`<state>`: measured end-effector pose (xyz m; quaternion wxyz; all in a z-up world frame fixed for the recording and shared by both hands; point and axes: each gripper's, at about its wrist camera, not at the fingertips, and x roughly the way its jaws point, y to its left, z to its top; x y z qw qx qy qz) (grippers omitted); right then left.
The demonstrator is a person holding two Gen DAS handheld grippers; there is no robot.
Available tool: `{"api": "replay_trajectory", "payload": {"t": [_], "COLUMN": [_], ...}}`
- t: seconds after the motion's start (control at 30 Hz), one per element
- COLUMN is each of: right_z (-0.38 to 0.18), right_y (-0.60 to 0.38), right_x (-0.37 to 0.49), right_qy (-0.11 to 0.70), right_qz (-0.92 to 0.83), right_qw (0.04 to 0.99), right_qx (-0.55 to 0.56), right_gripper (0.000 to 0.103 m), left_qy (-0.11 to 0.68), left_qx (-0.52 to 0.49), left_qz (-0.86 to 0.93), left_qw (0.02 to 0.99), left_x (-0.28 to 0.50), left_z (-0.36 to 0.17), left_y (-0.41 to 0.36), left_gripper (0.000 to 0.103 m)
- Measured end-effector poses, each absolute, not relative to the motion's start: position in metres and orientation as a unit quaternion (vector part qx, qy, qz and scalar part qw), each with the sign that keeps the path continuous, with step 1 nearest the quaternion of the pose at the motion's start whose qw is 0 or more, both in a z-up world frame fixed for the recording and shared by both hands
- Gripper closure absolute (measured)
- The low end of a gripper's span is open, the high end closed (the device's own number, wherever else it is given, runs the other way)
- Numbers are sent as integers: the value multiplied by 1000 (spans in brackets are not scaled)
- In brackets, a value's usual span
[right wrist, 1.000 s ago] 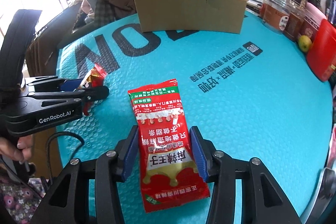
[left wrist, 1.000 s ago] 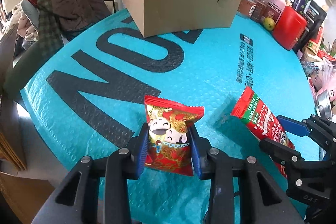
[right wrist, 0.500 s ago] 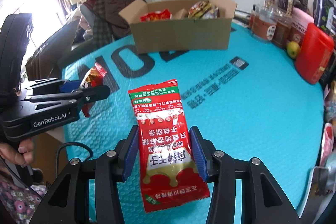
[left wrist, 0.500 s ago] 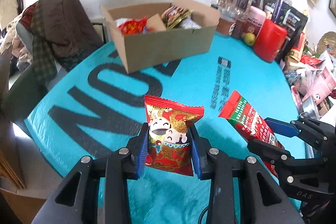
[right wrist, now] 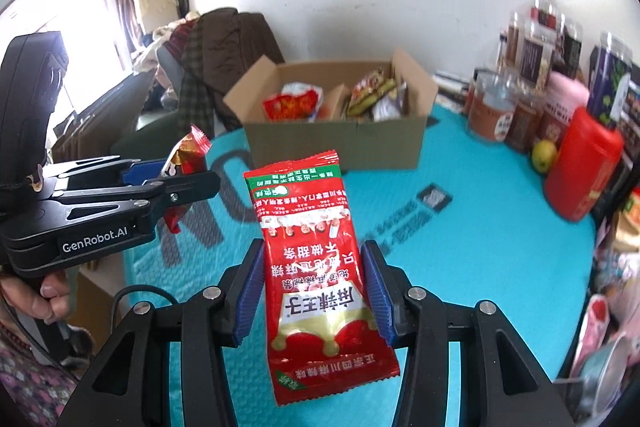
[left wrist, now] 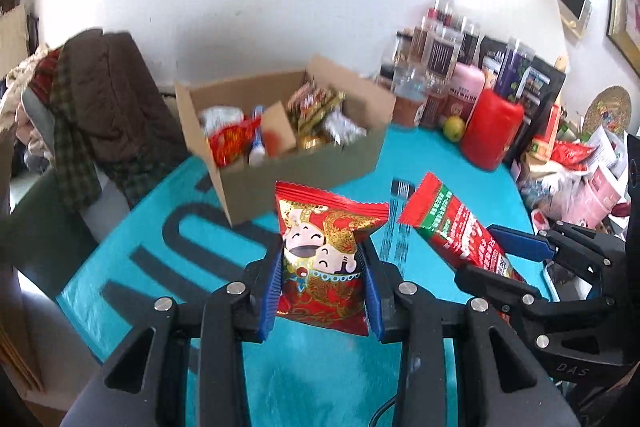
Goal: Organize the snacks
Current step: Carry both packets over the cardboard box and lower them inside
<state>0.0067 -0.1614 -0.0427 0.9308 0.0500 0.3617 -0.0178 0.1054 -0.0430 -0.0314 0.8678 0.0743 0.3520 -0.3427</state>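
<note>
covering the table (left wrist: pixel 452 167) is a teal bubble-textured mat with big black letters, the largest thing in both views. cardboard box (left wrist: pixel 304 179) sits open at the far side of the table, near the wall, flaps up, with mixed snack packs inside on either side of a cardboard divider. heap of dark clothes (left wrist: pixel 100 107) sits off the table's left edge. red canister (right wrist: pixel 580 167) stands at the right edge of the table, with jars and bottles (right wrist: pixel 532 67) packed behind it and a small yellow-green fruit (right wrist: pixel 543 154) just beside its base.

left tool (left wrist: pixel 322 281) is narrow, pads pressed on both sides of a red cartoon-print snack bag (left wrist: pixel 324 259), bag upright and clear of the table. right tool (right wrist: pixel 314 301) is narrow too, clamped on a long red snack pack (right wrist: pixel 316 267) with a green band at its far end, pack sticking out past the pads both ways, off the table. both packs are on the near side of the box, not in it. a hand (right wrist: pixel 38 297) grips the left tool's handle at the lower left of the right wrist view.
</note>
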Motion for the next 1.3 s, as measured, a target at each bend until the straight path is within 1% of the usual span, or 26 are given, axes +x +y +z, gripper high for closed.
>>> {"api": "replay_trajectory", "payload": {"t": [0.27,0.67,1.0,1.3], "right_z": [-11,21,25,10], "right_y": [-168,-180,-194,-200], "right_x": [33,81,134,179], "right_qy": [330,291,277,287], "right_qz": [-11,-19,-15,-11], "right_qw": [944,956,960,957], "right_qx": [26,-18,-32,-30], "right_gripper": [55,55,55,55], "left_qy": [307,282,283,309], "left_qx": [76,60,53,53], "left_qz": [-342,-324,-298,-272], "left_qw": [885,901,910,910], "left_x": [127,182,236,281], "left_z": [-2,19,18,-1], "left_y": [-59,-77,-87,-91], "left_gripper": [68,68,68,68]}}
